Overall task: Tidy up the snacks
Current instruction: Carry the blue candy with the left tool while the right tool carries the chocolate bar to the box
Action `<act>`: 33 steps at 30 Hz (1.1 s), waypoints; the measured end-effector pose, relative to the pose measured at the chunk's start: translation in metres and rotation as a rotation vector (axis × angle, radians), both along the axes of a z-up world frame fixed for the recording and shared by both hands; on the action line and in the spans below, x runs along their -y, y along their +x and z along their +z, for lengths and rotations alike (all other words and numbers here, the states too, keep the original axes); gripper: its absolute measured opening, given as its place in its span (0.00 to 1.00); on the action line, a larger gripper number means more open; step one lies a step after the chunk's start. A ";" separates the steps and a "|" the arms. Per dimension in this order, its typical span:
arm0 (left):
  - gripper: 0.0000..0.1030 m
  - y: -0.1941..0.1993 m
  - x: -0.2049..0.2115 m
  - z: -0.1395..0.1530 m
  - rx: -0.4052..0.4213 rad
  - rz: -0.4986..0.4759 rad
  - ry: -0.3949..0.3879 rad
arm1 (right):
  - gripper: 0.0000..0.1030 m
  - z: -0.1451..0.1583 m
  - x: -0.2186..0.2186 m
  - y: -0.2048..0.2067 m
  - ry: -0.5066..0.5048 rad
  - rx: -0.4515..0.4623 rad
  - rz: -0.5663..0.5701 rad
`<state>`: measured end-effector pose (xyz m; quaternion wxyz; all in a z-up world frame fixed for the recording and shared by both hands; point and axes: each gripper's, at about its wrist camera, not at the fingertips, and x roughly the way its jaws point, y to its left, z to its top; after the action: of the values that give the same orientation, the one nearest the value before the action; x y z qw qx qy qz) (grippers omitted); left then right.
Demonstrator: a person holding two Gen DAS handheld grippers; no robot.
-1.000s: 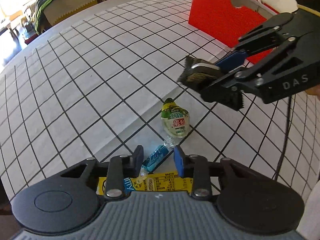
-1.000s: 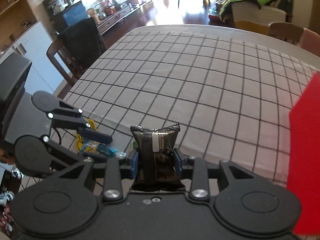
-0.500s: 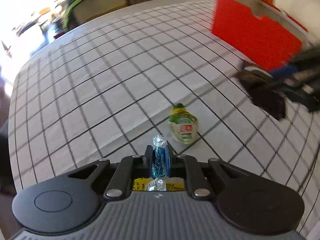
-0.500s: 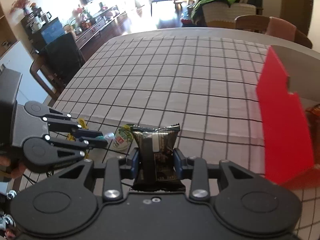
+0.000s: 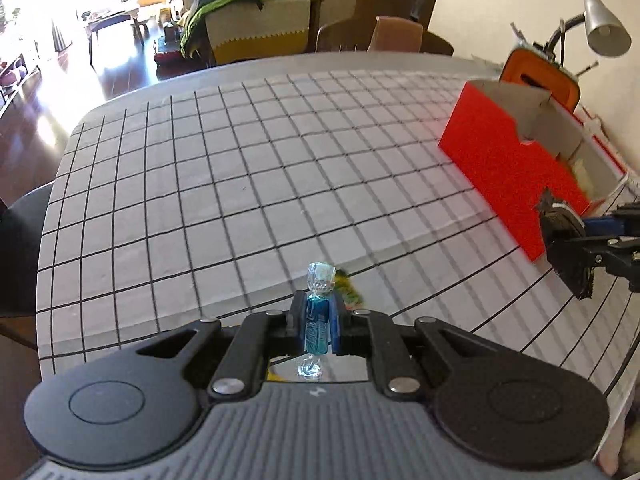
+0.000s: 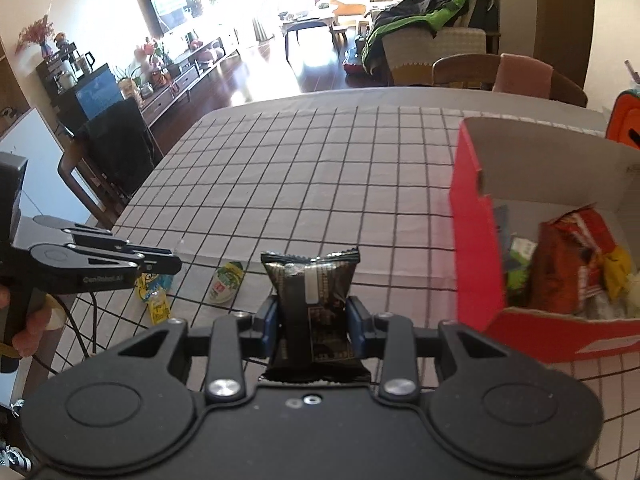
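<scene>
Overhead, the left gripper (image 5: pixel 318 330) pinches a blue twist-wrapped candy (image 5: pixel 317 326) above the checked tablecloth (image 5: pixel 248 184). The right gripper (image 6: pixel 312 322) clamps a black foil snack packet (image 6: pixel 310 300) just beside the open red cardboard box (image 6: pixel 474 240) at the table's right edge; a green-and-white pouch (image 6: pixel 224 282) and a yellow sachet (image 6: pixel 154 294) lie near the front edge.

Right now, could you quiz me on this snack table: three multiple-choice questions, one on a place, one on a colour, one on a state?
1. Where is the red box?
A. on the checked tablecloth
B. on a chair
C. on the floor

2. What colour is the candy in the left gripper?
A. pink
B. blue
C. orange

3. How is the right gripper?
A. open, empty
B. shut on nothing
C. shut on the dark packet

Answers:
1 A: the box rests on the cloth.
2 B: the wrapper between the pads is blue.
3 C: both pads press the packet's sides.
</scene>
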<state>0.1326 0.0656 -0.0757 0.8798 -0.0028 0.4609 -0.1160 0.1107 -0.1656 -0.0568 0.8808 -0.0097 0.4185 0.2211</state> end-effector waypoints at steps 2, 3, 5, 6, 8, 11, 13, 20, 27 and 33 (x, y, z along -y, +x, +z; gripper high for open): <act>0.11 -0.002 0.010 0.010 0.014 0.001 -0.010 | 0.34 0.006 0.009 0.000 0.006 0.009 -0.001; 0.11 -0.002 0.016 0.017 0.025 0.000 -0.019 | 0.34 0.009 0.015 -0.001 0.005 0.017 -0.003; 0.11 -0.001 0.029 0.029 0.041 -0.002 -0.034 | 0.34 0.017 0.027 0.001 0.000 0.027 -0.007; 0.11 0.000 0.036 0.035 0.050 -0.004 -0.045 | 0.34 0.020 0.033 0.003 -0.002 0.034 -0.010; 0.11 0.003 0.053 0.047 0.068 -0.011 -0.051 | 0.34 0.026 0.048 0.007 -0.002 0.041 -0.013; 0.11 0.010 0.083 0.061 0.089 -0.026 -0.068 | 0.34 0.032 0.073 0.014 0.003 0.059 -0.024; 0.11 0.017 0.104 0.068 0.099 -0.039 -0.082 | 0.34 0.036 0.090 0.020 -0.003 0.073 -0.036; 0.11 0.046 0.178 0.077 0.111 -0.082 -0.097 | 0.34 0.040 0.146 0.046 -0.034 0.102 -0.077; 0.11 0.078 0.233 0.071 0.095 -0.090 -0.067 | 0.34 0.031 0.184 0.069 -0.067 0.100 -0.141; 0.11 0.107 0.269 0.064 0.082 -0.109 -0.021 | 0.34 0.018 0.215 0.085 -0.113 0.089 -0.162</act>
<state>0.2400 -0.2035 -0.0114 0.8902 0.0179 0.4229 -0.1685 0.1961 -0.3810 -0.0392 0.9117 -0.0354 0.3901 0.1243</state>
